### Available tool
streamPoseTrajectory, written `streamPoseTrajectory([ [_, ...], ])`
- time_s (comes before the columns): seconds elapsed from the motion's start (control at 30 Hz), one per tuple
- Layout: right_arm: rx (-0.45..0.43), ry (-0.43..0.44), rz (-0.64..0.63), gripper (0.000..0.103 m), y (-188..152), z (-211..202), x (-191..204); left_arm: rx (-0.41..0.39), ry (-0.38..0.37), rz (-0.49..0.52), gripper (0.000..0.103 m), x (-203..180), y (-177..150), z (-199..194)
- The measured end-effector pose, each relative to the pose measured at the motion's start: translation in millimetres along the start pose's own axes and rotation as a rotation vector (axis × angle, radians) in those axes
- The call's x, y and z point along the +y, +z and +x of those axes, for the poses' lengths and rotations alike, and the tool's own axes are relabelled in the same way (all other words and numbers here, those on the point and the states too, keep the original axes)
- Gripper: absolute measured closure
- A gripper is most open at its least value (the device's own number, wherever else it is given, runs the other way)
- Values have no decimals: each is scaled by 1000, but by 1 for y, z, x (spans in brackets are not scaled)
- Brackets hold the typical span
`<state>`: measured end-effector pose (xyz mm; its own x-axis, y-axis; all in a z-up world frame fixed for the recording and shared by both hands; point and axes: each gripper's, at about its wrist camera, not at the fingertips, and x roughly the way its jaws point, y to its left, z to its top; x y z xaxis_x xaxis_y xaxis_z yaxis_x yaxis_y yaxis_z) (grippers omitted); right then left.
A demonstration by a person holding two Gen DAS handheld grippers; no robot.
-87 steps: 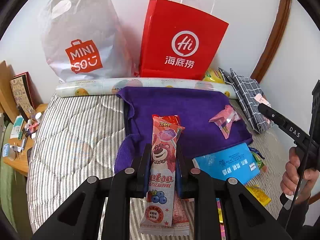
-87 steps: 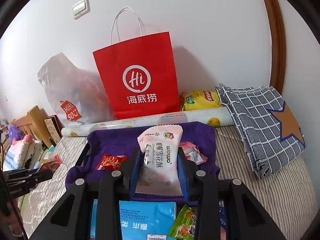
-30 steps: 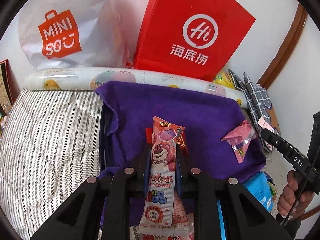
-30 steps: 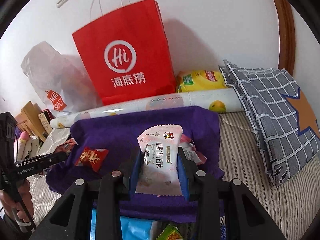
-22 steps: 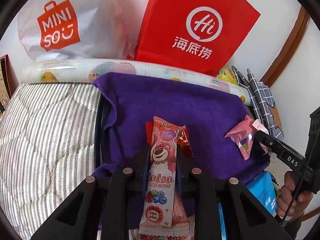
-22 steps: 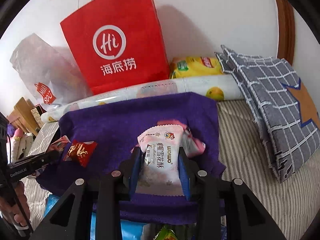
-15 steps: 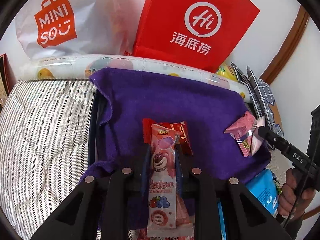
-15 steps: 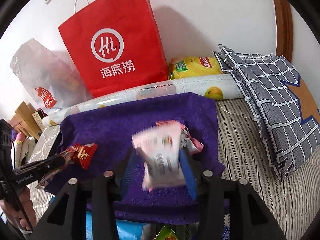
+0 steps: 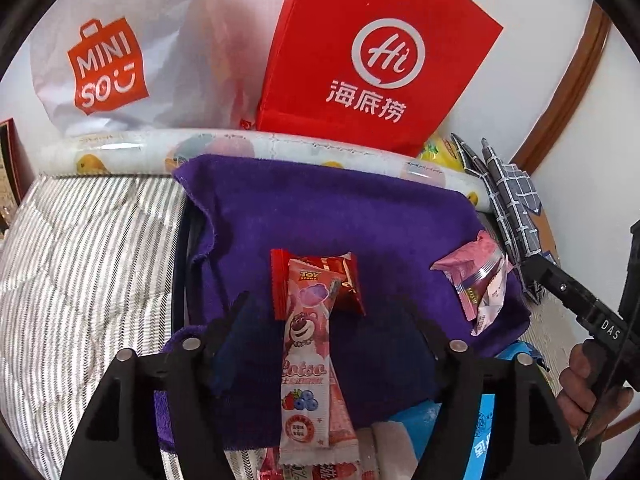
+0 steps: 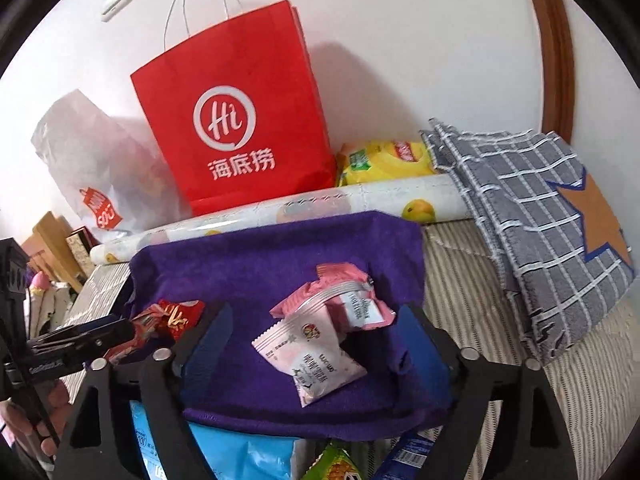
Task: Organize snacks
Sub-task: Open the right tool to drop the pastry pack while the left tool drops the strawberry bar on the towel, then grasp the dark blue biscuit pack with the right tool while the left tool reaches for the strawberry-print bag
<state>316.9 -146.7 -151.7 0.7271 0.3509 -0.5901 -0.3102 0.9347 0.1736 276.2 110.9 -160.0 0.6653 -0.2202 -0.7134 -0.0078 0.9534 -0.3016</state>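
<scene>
On the purple towel (image 9: 320, 216), both sets of jaws are opening, the left gripper (image 9: 324, 344) around the long pink stick snack (image 9: 306, 344) atop a red packet (image 9: 344, 280), the right gripper (image 10: 316, 340) around a white-pink pastry pack (image 10: 312, 354), so either withdrawal could snag and drag a wrapper off; only the right view shows a green packet (image 10: 334, 466) below the towel's edge.

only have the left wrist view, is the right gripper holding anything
observer: no. The right gripper has its jaws opening, and the pale pink packet lies loose on the purple towel between them.
operator: i see a yellow corner by the red bag, what is it
observer: a yellow snack bag with a green and a red label, lying behind the patterned roll.
operator: any snacks off the towel
observer: a green packet just below the towel's front edge, beside the blue bag.
</scene>
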Motion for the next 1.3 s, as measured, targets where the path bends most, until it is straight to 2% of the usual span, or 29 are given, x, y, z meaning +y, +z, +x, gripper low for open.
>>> streamPoseTrajectory([
  [0.1, -21, -35, 11, 14, 3, -11, 0, -24, -11, 52, 22, -10, 0, -11],
  [0.2, -73, -38, 34, 14, 3, -30, -2, -57, 6, 75, 22, -16, -1, -22],
  [0.33, -98, -7, 12, 14, -5, -60, -7, -90, -46, 45, 22, -14, -3, -33],
  [0.47, -25, -90, -29, 14, -18, -75, -15, -85, -58, -11, 22, -5, -5, -41],
  [0.53, 14, -103, -34, 15, -30, -80, -24, -70, -39, 3, 22, -4, -10, -48],
  [0.67, 76, -153, -34, 35, -53, -80, -40, -49, 22, 40, 22, -4, -22, -63],
  [0.77, 109, -107, -4, 38, -65, -74, -53, -24, 29, 34, 22, -1, -28, -69],
  [0.97, 138, -108, 26, 48, -67, -55, -62, 17, 80, 63, 22, -1, -45, -74],
  [1.23, 235, -35, 80, 48, -73, -23, -69, 64, 35, 18, 22, 8, -49, -69],
  [1.3, 243, -36, 77, 43, -73, -17, -69, 76, 30, 10, 22, 9, -51, -65],
])
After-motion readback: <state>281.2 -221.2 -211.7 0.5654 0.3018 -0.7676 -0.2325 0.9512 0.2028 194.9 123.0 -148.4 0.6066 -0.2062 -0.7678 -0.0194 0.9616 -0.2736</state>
